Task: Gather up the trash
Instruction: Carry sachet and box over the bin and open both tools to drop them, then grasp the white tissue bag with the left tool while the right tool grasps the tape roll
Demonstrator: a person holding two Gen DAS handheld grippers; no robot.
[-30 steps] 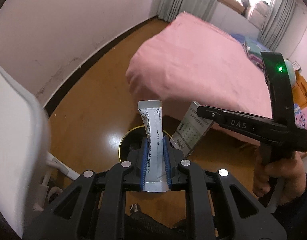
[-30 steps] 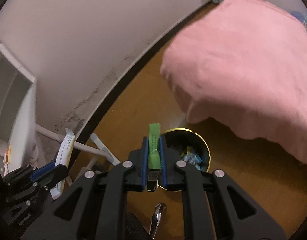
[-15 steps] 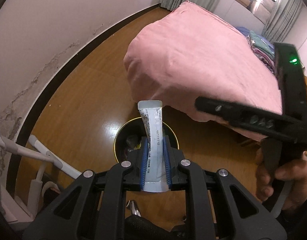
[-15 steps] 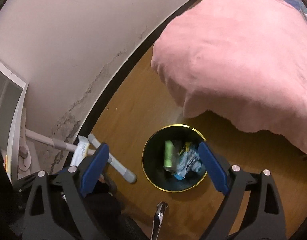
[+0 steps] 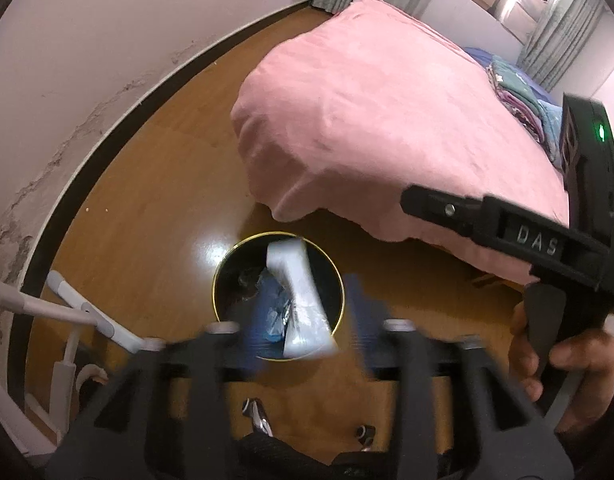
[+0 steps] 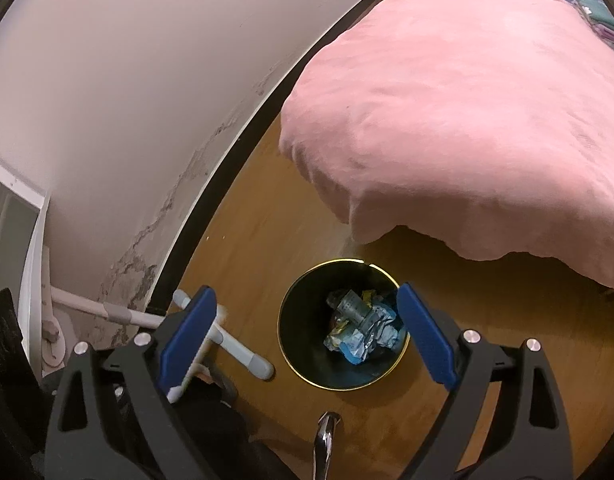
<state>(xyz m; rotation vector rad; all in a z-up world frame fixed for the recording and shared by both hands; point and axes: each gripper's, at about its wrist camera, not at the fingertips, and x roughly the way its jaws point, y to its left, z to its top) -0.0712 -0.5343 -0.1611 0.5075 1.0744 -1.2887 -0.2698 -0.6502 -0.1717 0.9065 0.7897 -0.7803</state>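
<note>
Above the bin (image 5: 278, 295), left gripper (image 5: 307, 322), jaws parted, drops the tube (image 5: 299, 300), right gripper (image 6: 307, 332) likewise open and empty; next, fetch more trash.

A glossy wooden floor (image 6: 263, 240) carries everything here. A round black bin (image 6: 303, 344) with a thin gold rim stands on it, near the corner of a bed under a pink cover (image 6: 467, 120) that hangs over the boards. White tube legs with grey end caps (image 6: 243, 350) rest on the floor to the bin's left, close to a dark skirting board (image 5: 119, 120) along the stained wall.
</note>
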